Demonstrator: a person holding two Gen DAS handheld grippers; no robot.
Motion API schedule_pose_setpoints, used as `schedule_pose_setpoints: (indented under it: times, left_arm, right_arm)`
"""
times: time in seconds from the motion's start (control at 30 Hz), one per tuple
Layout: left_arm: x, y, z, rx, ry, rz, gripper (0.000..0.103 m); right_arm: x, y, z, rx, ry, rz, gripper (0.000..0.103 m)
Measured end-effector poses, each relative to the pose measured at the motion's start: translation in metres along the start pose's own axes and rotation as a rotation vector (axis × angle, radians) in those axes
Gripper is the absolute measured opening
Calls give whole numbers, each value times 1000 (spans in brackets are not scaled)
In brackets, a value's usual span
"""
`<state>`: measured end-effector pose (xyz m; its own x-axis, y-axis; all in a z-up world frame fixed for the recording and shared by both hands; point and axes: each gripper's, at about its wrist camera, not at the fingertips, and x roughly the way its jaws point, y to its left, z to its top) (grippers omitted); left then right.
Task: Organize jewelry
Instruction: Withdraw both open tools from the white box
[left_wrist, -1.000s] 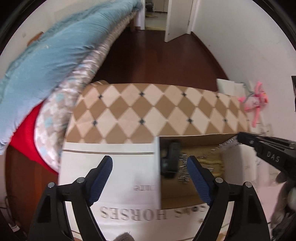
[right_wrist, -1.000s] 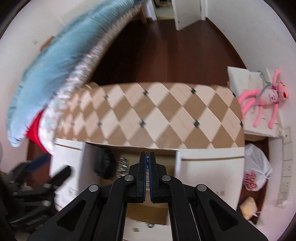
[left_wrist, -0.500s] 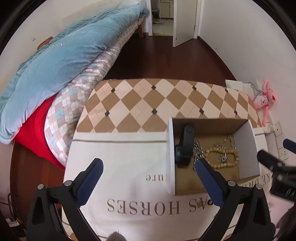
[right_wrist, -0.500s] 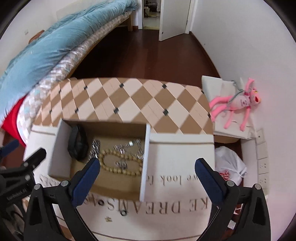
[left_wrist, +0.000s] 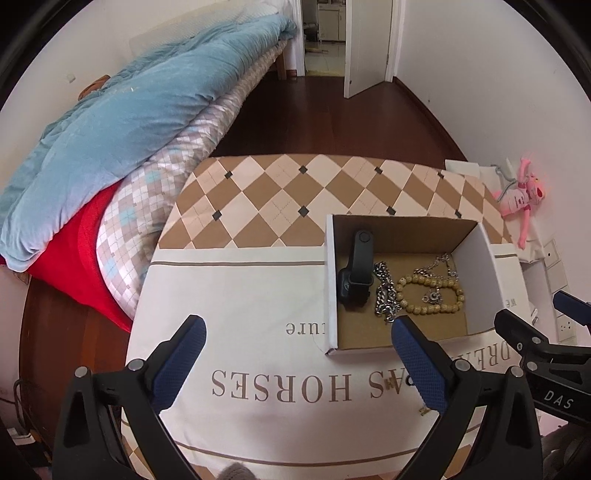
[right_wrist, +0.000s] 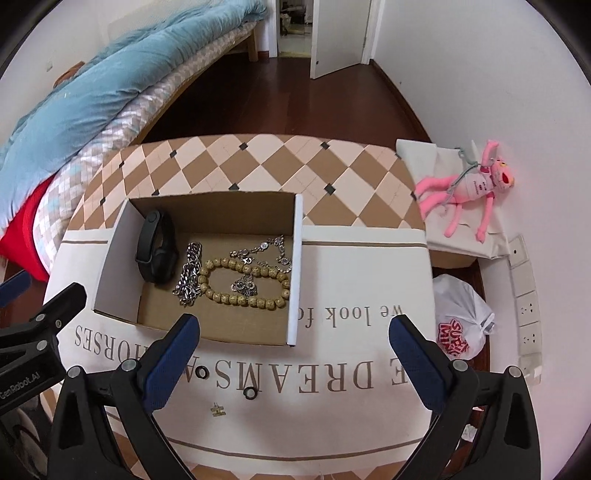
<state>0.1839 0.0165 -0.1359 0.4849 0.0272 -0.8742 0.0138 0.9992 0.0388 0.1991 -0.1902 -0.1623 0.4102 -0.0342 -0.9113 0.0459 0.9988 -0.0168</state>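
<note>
Reading "DREAMS", "HORSES" on cloth (right_wrist: 332, 373); left gripper (left_wrist: 299, 365), right gripper (right_wrist: 295, 363) wide open, empty.

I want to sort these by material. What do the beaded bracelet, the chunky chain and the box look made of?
Beaded bracelet: matte tan round beads, probably wood or seed.
Chunky chain: shiny silver links, likely metal.
Box: cardboard, brown matte inside, white outside, with folded edges showing.
</note>
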Motion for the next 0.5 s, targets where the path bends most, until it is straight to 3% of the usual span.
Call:
schedule_pose_setpoints:
  times: [0.2, 0.5]
  left_arm:
    - [-30, 1, -5, -20, -49, 19, 103]
    - [-80, -4, -17, -4, -119, -16, 103]
  right_arm:
    - [-31, -9, -9, 26, -63, -30, 103]
    - [-96, -14, -24, 54, -187, -51, 103]
